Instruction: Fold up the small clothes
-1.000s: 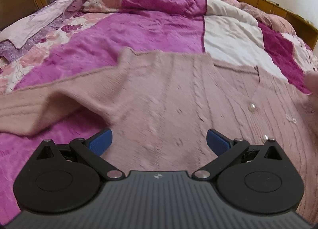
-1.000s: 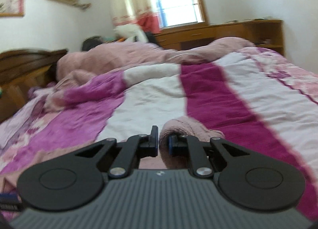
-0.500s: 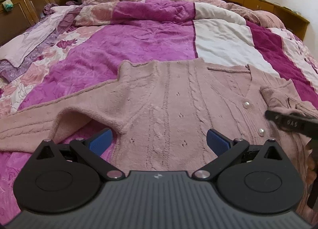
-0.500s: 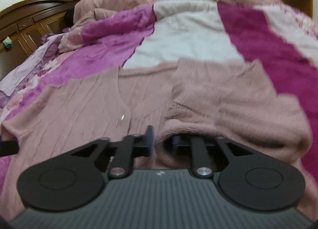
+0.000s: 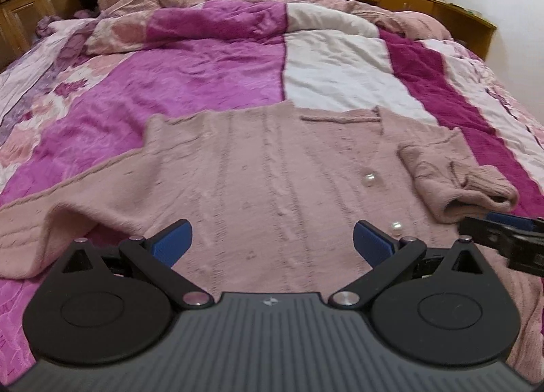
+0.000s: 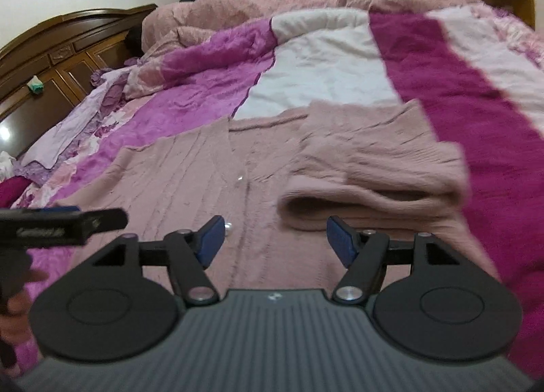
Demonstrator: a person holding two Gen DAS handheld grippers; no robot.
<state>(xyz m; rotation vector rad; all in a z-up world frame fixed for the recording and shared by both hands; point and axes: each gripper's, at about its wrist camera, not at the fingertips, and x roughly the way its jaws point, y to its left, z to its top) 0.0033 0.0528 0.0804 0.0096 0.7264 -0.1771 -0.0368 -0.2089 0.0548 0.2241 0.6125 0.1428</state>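
With its right sleeve (image 6: 370, 167) already folded in across the chest, the pink cardigan (image 5: 272, 181) lies front-up on the bed's patchwork quilt (image 5: 210, 69), and the fold looks only begun. Its left sleeve (image 5: 51, 218) trails out sideways over the quilt, so by my reading that sleeve needs bringing in next, and then the body doubling over. The right gripper (image 6: 275, 239) has just been opening its fingers; they now stand well apart, just short of the folded cuff, with nothing pressed between them. The left gripper (image 5: 272, 242) hovers over the lower front with its fingers spread wide and empty. The cardigan's long axis runs away from both cameras, with the neckline (image 5: 343, 118) toward the far heaped bedding and the hem nearest the person. The pearl buttons (image 5: 369, 179) mark that centre line, and the spread sleeve lies roughly across it.
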